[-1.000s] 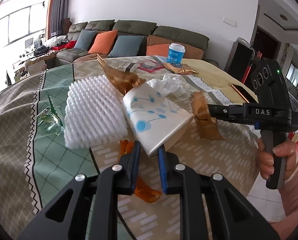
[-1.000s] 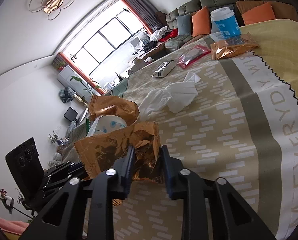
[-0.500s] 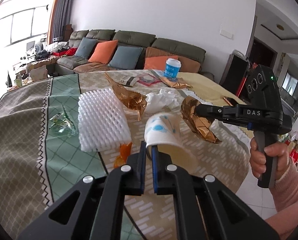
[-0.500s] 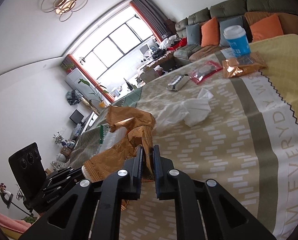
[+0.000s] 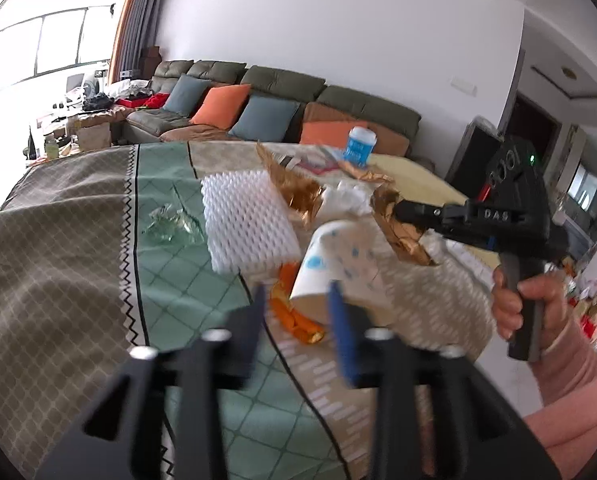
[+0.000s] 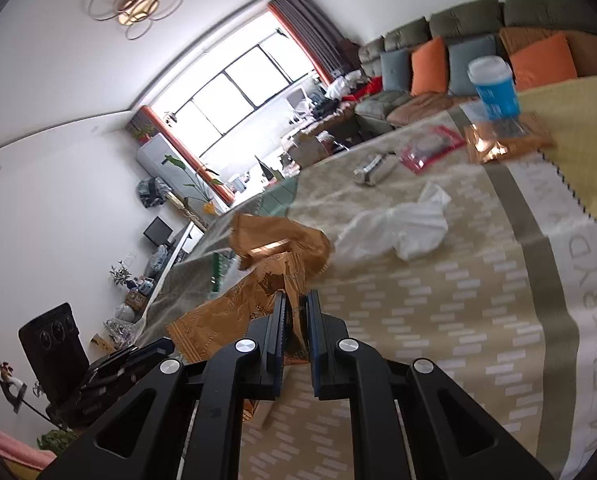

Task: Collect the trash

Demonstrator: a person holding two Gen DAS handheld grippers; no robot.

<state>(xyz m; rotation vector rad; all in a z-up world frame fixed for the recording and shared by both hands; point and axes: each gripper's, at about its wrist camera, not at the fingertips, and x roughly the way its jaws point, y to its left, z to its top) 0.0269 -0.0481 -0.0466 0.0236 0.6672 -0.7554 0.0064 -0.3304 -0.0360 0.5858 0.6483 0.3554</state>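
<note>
Left gripper [image 5: 294,312] spread wide, motion-blurred, paper cup [image 5: 338,256] at its tips but grip not confirmable; right gripper [image 6: 296,312] pinched nearly closed on one gold wrapper [image 6: 234,316], lifted above the desk [image 6: 438,320]. On desk: two more gold wrappers [image 6: 282,240] [image 6: 502,140], one white foam net [image 5: 246,220] at 11 o'clock of cup, one tissue [image 6: 402,228], one blue cup [image 6: 492,88], one orange scrap [image 5: 294,316]. Readable: "DAS" on right gripper body, "EVERYD" on the cloth.
</note>
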